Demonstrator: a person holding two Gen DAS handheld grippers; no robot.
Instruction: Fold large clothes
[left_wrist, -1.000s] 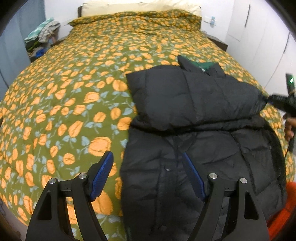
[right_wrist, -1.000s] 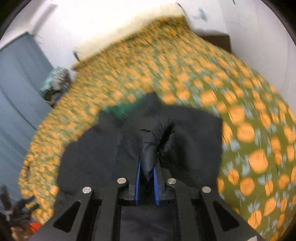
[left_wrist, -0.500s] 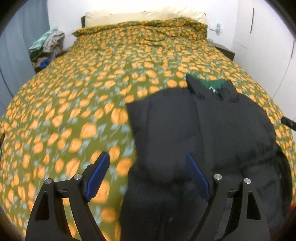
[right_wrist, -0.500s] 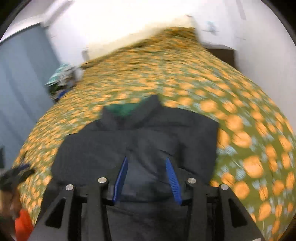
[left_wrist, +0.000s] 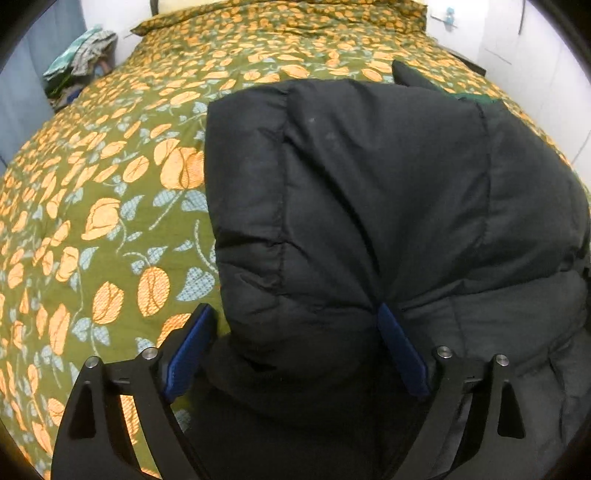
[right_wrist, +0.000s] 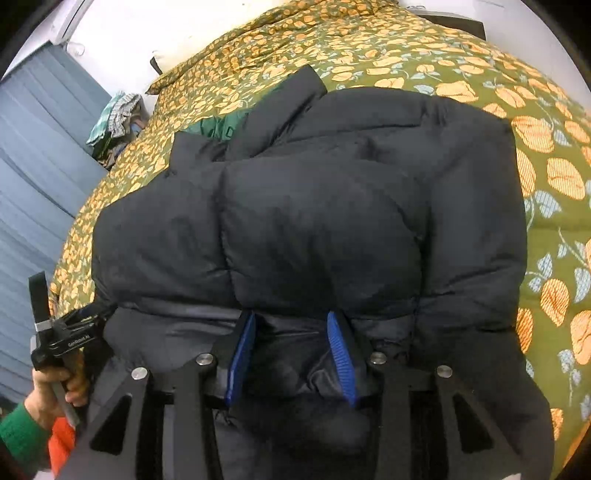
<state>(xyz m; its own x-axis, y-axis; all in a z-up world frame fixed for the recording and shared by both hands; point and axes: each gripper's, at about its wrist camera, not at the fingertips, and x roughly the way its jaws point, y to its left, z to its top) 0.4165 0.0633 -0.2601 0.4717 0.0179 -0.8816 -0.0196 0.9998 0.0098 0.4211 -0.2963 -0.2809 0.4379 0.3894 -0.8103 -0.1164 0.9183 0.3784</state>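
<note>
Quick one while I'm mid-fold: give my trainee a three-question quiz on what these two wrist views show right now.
1. True or false: the black puffer jacket lies on a plain white sheet.
2. The pile of clothes beside the bed is near: A) the blue curtain B) the foot of the bed C) the jacket's collar.
3. Fill in: the left gripper stands ____ around the jacket's folded edge.

Key
1. False: a green bedspread with orange flowers.
2. A
3. open; its jaws are opening. The right gripper is closing over jacket fabric.
</note>
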